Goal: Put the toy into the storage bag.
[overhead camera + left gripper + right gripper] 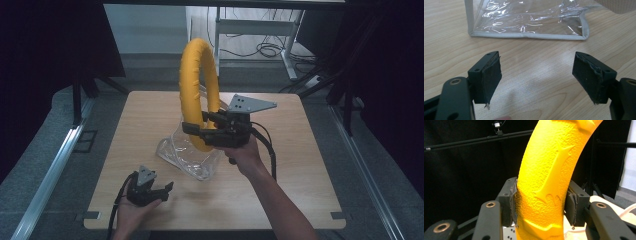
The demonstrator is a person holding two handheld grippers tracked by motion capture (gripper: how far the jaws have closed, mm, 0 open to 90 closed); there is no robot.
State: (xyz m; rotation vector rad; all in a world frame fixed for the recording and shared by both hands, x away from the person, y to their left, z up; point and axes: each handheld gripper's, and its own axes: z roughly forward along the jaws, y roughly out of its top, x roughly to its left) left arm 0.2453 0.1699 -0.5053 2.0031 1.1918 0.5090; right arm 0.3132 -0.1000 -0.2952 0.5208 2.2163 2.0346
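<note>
Now: right tool [200, 127] raised, clamping yellow ring [192, 75] | left tool [167, 187] low, agape

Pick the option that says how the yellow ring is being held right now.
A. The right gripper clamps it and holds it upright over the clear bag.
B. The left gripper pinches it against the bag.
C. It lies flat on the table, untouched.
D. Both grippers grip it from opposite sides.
A: the right gripper has its jaws closed on the yellow ring, upright over the clear bag, while the left gripper sits open, apart.
</note>
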